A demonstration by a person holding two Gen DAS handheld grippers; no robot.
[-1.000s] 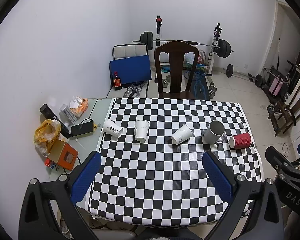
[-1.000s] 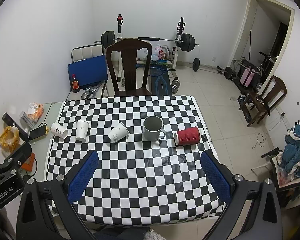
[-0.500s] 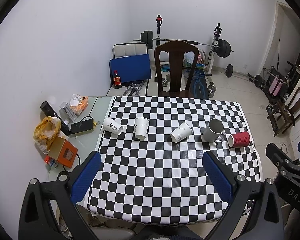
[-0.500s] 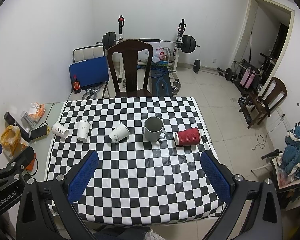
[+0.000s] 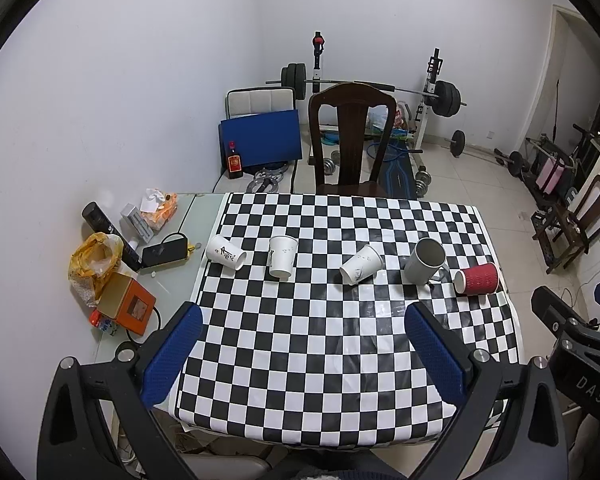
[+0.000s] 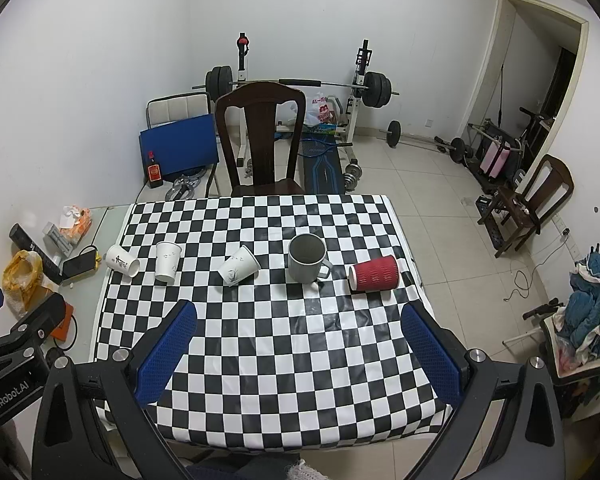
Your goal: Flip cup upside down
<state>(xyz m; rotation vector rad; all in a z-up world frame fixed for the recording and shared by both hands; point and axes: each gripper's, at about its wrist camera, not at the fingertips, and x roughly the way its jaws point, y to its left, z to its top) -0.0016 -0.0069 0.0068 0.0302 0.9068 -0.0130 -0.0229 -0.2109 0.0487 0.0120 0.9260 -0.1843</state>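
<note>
Several cups stand in a row across the checkered table [image 5: 320, 340]. From the left: a white paper cup on its side [image 5: 225, 253], a white paper cup standing [image 5: 282, 257], a white paper cup on its side [image 5: 360, 269], a grey mug upright [image 5: 426, 261] and a red ribbed cup on its side [image 5: 477, 279]. The right wrist view shows the same row, with the grey mug [image 6: 307, 258] and red cup [image 6: 374, 273]. My left gripper [image 5: 304, 352] is open and empty, high above the table's near half. My right gripper [image 6: 300, 350] is open and empty, likewise well short of the cups.
A dark wooden chair [image 5: 350, 140] stands at the table's far edge. A side table at the left holds an orange box [image 5: 128, 308], a yellow bag [image 5: 94, 260], a phone and a black bottle. Weights and a bench fill the room behind. The table's right edge drops to the floor.
Both grippers have drawn back and up slightly, so the table and cups look a little farther away. No cup has moved. Both grippers stay open.
</note>
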